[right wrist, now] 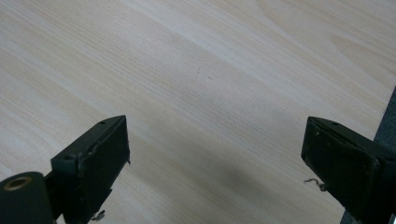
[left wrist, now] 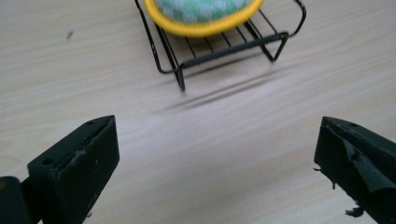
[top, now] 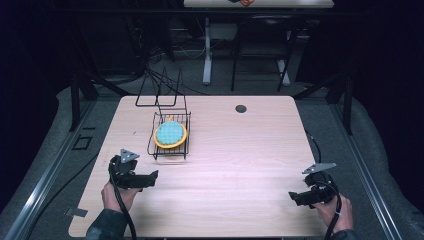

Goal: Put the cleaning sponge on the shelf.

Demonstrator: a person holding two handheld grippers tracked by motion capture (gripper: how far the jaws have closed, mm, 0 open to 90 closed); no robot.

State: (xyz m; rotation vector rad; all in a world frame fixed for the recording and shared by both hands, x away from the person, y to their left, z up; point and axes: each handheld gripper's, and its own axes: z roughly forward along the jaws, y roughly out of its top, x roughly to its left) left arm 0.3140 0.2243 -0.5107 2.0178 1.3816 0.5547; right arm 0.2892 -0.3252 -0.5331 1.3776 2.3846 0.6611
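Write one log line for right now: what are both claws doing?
left claw: open, holding nothing, near wire rack | rack holds yellow-rimmed pad | right claw: open, holding nothing, over table

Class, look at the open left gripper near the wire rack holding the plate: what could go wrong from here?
1. The plate leans tilted in the wire rack, so a nudge might tip it out.
2. The rack looks light; the open left gripper could push it along the table instead of gripping.
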